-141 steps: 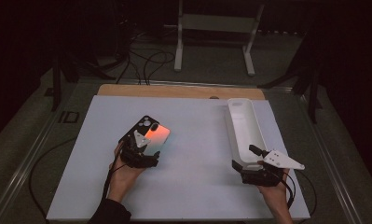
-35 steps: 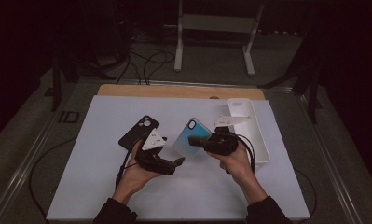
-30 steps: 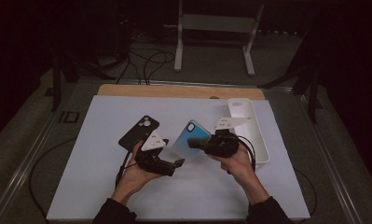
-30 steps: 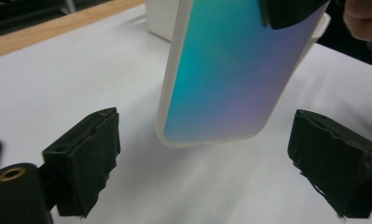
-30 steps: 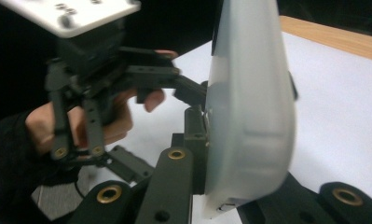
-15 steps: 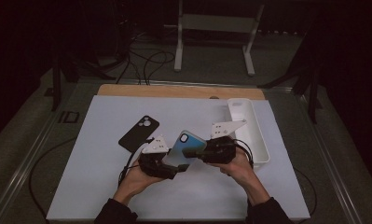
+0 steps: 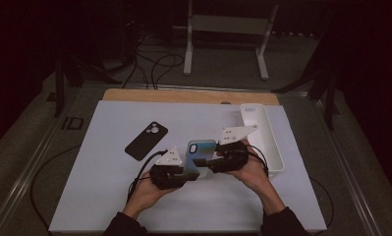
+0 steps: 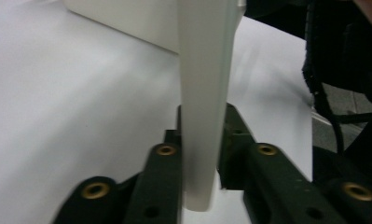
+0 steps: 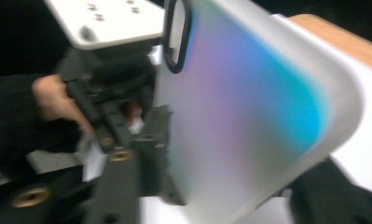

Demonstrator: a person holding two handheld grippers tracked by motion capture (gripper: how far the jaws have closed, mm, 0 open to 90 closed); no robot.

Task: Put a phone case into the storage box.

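Phone case btwn left fingers

That phone case my matt black plastic fingers hold looks frosted, smooth plastic; the table top is matt white.

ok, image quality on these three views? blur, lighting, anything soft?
High view: dark surround, white mat evenly lit, sharp. Left gripper view: phone case edge too close, soft; fingers clearer. Right gripper view: motion blur across the iridescent case and the left gripper behind it.
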